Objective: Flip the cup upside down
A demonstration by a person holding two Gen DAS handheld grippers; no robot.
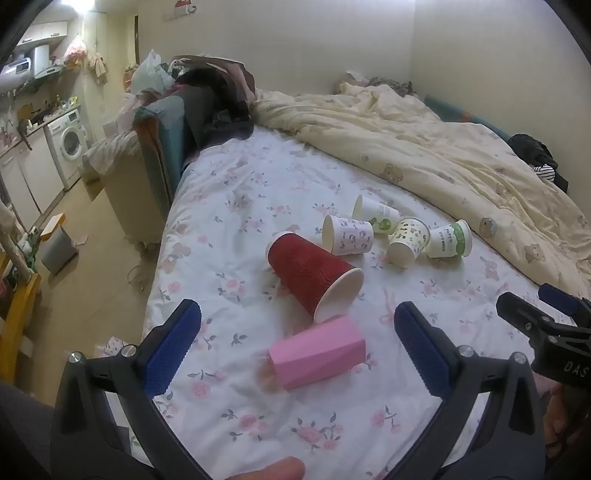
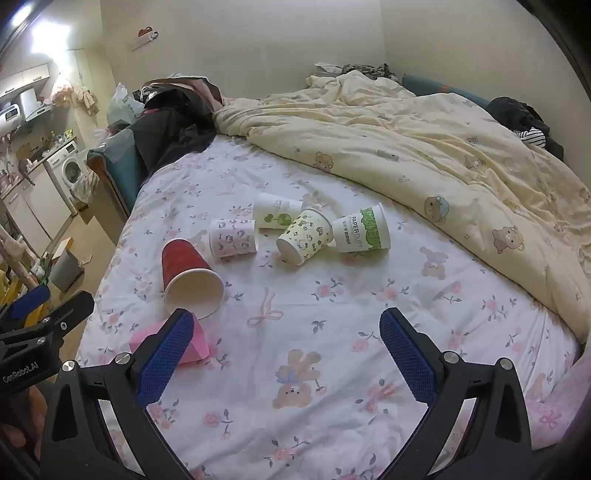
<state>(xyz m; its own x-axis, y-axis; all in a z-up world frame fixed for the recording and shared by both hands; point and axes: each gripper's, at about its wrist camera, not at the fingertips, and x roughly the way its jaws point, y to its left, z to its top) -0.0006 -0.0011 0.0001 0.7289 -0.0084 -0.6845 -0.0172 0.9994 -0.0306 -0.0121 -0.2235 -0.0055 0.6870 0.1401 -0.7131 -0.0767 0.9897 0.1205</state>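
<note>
Pink cup sat right in front of the left gripper [image 1: 297,334]

Faceted pink plastic cup [image 1: 317,352] lay sideways on the bed [image 1: 258,192] — long axis across the wide-open, empty jaws; right gripper [image 2: 286,341] also gaped empty, farther off.

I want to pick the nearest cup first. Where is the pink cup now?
The pink cup lies on its side on the floral bed sheet, between the open left hand-held gripper fingers, just before the red cup.

We are in a small one-room home: a bed [image 1: 258,206] with a floral sheet and a bear-print duvet [image 2: 424,140] fills most of it. Beside it we see a washing machine [image 1: 70,140] under a kitchen counter [image 1: 22,134] and wall cabinets [image 1: 46,31].
</note>
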